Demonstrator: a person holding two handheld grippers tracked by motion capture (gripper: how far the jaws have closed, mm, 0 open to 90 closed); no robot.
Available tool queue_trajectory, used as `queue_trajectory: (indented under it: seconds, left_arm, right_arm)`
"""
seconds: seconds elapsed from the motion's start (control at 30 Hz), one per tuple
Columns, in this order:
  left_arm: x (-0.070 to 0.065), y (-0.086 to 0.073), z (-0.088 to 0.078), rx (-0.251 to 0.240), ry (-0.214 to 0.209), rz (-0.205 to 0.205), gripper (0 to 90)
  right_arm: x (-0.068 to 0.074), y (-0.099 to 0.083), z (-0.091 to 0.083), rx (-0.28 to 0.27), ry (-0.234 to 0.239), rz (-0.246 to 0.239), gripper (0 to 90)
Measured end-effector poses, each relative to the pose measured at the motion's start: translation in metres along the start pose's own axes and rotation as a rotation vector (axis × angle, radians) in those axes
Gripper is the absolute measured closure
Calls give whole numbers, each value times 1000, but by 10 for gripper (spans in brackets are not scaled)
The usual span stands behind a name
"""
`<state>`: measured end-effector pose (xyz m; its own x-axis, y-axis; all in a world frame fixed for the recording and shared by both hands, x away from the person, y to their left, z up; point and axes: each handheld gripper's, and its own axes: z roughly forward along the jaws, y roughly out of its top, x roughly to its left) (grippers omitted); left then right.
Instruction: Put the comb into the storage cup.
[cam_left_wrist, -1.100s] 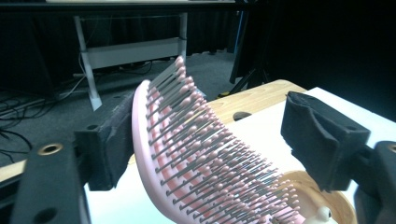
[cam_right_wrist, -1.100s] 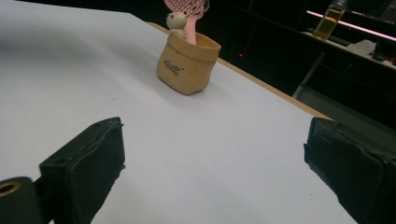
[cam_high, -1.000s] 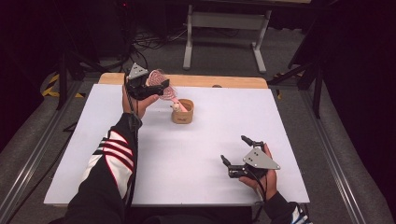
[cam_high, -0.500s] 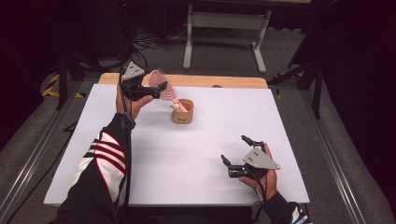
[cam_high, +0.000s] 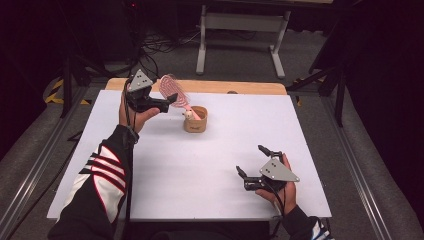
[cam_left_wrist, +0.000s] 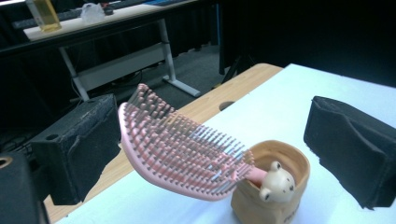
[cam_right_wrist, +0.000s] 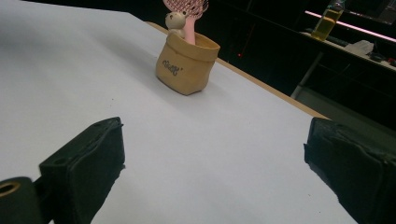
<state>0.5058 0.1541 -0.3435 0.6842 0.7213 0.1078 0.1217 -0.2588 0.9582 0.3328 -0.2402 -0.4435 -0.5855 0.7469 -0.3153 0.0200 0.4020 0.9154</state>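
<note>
A pink hairbrush (cam_high: 171, 87) stands handle-down in a small tan cup (cam_high: 196, 122) with a bear figure on its rim, bristle head leaning up and left. My left gripper (cam_high: 169, 101) is held above the table just left of the cup. Its jaws have just been opening and now stand open. In the left gripper view the brush head (cam_left_wrist: 182, 149) lies between the pads, close to the left one, with the cup (cam_left_wrist: 299, 163) below. My right gripper (cam_high: 251, 160) rests open near the table's front right, nothing between its jaws. The cup (cam_right_wrist: 184, 70) stands far ahead of it.
The white table top (cam_high: 200, 175) has a wooden strip (cam_high: 240, 87) along its far edge. Beyond it stand a grey desk frame (cam_high: 240, 30) and cables on the floor. A sleeve with red and white stripes (cam_high: 107, 170) crosses the table's left side.
My left gripper has let go of the brush head and drawn back a little to the left and up. The brush stays leaning in the cup. The right gripper has not moved.
</note>
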Motion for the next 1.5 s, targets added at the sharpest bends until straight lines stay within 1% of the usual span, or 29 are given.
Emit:
queue_trajectory:
  seconds: [0.1,0.2,0.33,0.47,0.6,0.7,0.73,0.8,0.87,1.0,1.1,1.17,1.27,1.33,1.5]
  left_arm:
    - [-3,-1,-2,-1,-14,11,60]
    - [-7,-2,-5,5,-22,39,59]
    - [-12,-1,-11,-7,-37,54,60]
    - [-18,0,-17,-7,-48,89,59]
    - [-22,0,-23,-15,-54,110,59]
    - [-24,0,-27,-17,-65,116,57]
    - [-25,0,-28,-21,-63,121,57]
    - [-27,0,-32,-32,-75,120,57]
    - [-29,0,-34,-32,-76,132,57]
    - [-33,-1,-38,-33,-90,146,57]
    - [-36,-2,-41,-42,-102,148,57]
    - [-39,-3,-42,-38,-107,154,53]
    - [-41,-4,-45,-44,-109,161,51]
    - [-41,-5,-47,-46,-116,157,50]
    - [-46,-8,-53,-60,-110,172,58]
  right_arm:
    - [0,0,0,-1,1,-3,55]
    - [0,0,0,1,-1,3,55]
    - [0,1,-1,-4,-3,-1,55]
    - [0,0,-2,-2,-5,0,55]
    - [-1,1,-2,-4,-4,1,55]
    - [0,1,-2,-4,-2,-1,55]
    - [0,1,-2,-5,-3,-3,55]
    - [0,1,-2,-9,-3,-1,55]
    - [-1,1,-3,-11,-4,1,55]
    - [-1,2,-3,-11,-5,1,55]
    - [-1,2,-3,-11,-5,1,55]
    - [-1,2,-3,-11,-6,1,55]
    - [-1,3,-4,-13,-6,-2,55]
    - [-1,4,-4,-18,-9,-1,55]
    - [-2,3,-4,-16,-11,1,55]
